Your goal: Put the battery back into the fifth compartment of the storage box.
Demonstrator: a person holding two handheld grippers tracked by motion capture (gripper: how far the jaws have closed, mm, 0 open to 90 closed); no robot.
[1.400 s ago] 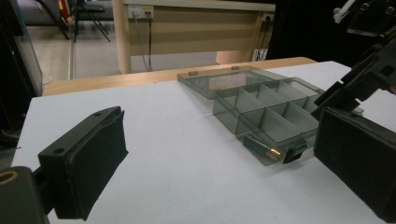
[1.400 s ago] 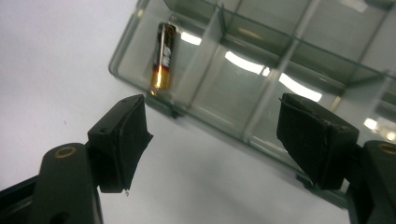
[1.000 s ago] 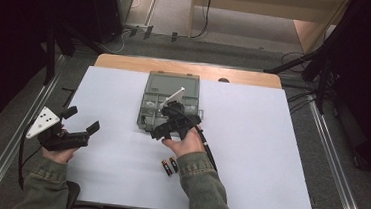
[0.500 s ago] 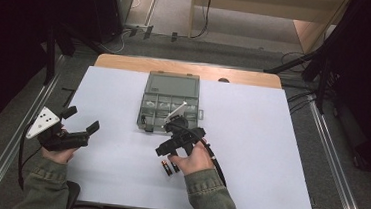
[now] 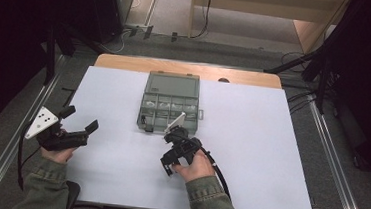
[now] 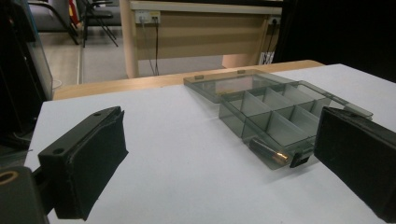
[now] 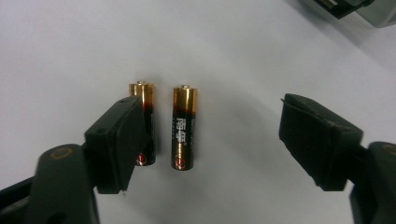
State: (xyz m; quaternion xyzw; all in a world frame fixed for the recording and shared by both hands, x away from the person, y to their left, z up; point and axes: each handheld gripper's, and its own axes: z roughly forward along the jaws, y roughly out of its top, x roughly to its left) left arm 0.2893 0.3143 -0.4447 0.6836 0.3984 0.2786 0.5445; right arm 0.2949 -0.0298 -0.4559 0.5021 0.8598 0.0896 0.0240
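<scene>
- Since the earlier frame the right tool (image 5: 168, 164) has come back from the box (image 5: 169, 102) toward the near edge of the worktop (image 5: 269, 156) and dropped low over two batteries; its jaws have just been closing.
- In the right gripper view the two batteries lie side by side on the white surface, close together, long axes parallel, gold ends pointing away from the camera.
- One battery (image 7: 183, 127) lies bare between the jaws, nearer the jaw on the left of that view, with a wide gap to the other jaw. Neither pad touches it, so the right tool (image 7: 210, 140) is part open and holds nothing.
- The second battery (image 7: 142, 100) is partly hidden behind the jaw on the left of that view; whether the pad touches it I cannot tell.
- The box, clear grey with its lid folded back, sits farther up the worktop, a little beyond the right tool. In the left gripper view a third battery (image 6: 267, 152) lies in its nearest compartment.
- The left tool (image 5: 79, 126) is held over the left edge of the worktop, well apart from the box, jaws wide open and empty.
</scene>
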